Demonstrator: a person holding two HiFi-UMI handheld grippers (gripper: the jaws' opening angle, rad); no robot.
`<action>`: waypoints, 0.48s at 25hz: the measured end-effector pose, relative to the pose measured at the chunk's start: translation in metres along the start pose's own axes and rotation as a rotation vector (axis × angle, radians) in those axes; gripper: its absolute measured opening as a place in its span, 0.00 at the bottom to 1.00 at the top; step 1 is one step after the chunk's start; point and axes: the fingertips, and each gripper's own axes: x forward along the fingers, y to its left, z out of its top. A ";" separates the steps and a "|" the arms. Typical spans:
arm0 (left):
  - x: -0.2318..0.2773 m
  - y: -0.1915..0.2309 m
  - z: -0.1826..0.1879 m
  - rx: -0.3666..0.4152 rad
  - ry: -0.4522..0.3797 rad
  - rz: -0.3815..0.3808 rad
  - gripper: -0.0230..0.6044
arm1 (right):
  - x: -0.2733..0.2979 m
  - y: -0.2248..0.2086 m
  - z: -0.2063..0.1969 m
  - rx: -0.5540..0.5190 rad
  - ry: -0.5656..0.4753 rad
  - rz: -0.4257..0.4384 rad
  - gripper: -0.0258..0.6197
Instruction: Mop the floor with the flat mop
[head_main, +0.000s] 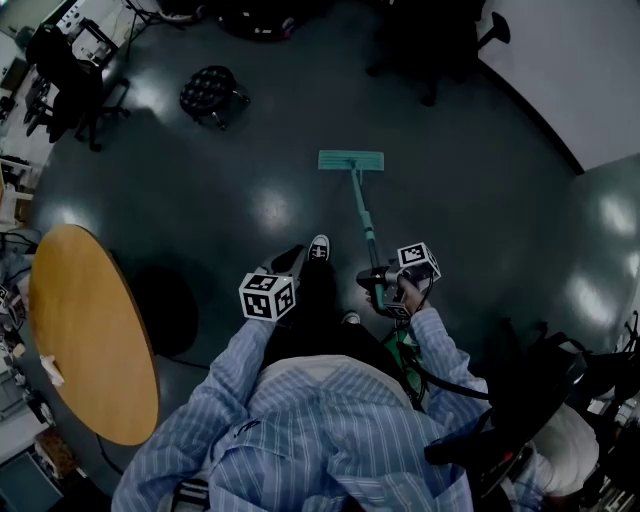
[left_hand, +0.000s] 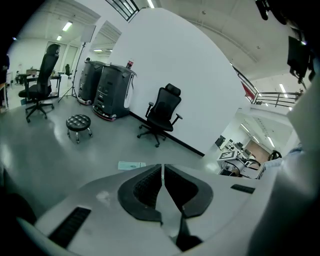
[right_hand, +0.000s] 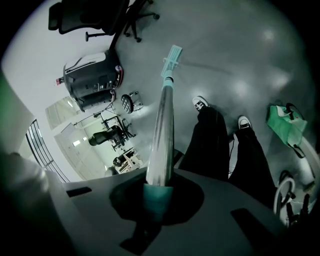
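— Teal flat mop (head_main: 351, 160) lies on bare floor (head_main: 250, 200) ahead, stool (head_main: 210, 92) well beyond, round table (head_main: 90, 330) at left edge.
— Right gripper (right_hand: 159, 192) pinches its handle (right_hand: 162, 125); left gripper (left_hand: 163, 185) pressed together, empty. Handle's end is hidden in the jaws.

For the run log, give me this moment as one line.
right gripper: shut on mop handle | left gripper: shut, empty | mop head: flat on floor

Floor (head_main: 470, 190) is smooth and glossy, mop pole (right_hand: 162, 130) looks like shiny metal, round table (head_main: 90, 330) at left is matt wood.
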 end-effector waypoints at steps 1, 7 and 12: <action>0.007 0.007 0.010 0.002 0.004 -0.004 0.07 | 0.003 0.012 0.011 0.003 -0.002 0.002 0.06; 0.052 0.037 0.060 0.010 0.047 -0.059 0.07 | 0.018 0.081 0.077 0.017 -0.025 0.006 0.06; 0.086 0.055 0.096 0.032 0.084 -0.102 0.07 | 0.029 0.140 0.123 0.020 -0.042 0.005 0.06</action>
